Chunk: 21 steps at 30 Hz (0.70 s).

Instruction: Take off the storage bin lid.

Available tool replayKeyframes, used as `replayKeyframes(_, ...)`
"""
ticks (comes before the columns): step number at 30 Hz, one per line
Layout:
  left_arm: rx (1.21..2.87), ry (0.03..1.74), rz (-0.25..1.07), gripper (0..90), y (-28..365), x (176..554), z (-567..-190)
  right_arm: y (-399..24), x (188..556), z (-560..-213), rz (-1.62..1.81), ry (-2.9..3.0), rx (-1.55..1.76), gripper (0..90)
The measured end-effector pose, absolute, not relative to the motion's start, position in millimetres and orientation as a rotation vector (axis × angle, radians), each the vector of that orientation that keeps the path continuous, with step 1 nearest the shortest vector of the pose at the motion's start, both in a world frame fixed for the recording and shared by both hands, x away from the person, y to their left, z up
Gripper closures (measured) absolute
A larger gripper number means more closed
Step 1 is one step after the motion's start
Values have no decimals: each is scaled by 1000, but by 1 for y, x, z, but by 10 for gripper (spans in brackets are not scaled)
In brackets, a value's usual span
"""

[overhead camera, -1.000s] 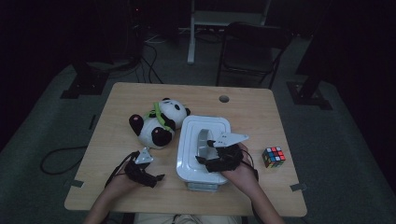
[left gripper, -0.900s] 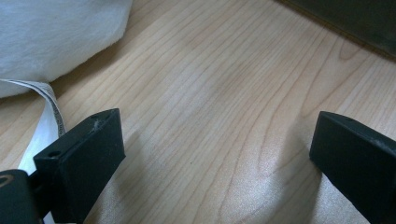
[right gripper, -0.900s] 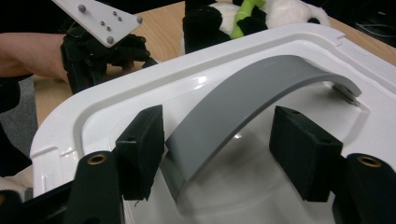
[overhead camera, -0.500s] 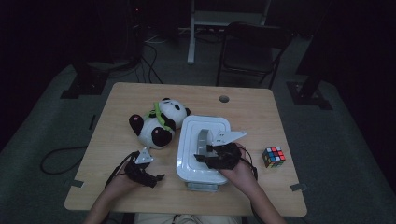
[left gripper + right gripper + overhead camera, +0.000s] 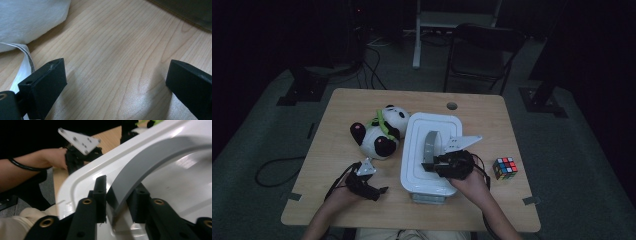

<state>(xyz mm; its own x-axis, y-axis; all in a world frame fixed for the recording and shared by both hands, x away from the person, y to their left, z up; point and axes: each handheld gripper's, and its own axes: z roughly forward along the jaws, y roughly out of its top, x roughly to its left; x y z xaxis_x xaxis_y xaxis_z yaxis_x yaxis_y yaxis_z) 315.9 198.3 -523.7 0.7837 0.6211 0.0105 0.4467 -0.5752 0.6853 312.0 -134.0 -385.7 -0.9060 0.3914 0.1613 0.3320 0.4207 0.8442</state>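
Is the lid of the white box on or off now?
On. The white lid covers the box fully. The right gripper has just been closing on its raised grey handle, which stands between the jaws.

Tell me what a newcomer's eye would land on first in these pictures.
First, the big white box in the middle of the wooden table, with the right tool closing on its grey handle, which sits between the jaws. Next, the plush panda lying just left of the box. Then the small colourful cube at the right, and the left tool resting open on bare wood.
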Motion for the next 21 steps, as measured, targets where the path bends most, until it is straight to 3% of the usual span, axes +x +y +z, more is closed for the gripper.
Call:
replayKeyframes(10, 2277, 792, 323, 36, 198, 316, -524, -142, 307, -360, 1658, 2575, 630, 862)
replayKeyframes(21, 2277, 792, 323, 37, 198, 316, -524, -162, 316, -340, 1674, 2453, 698, 867)
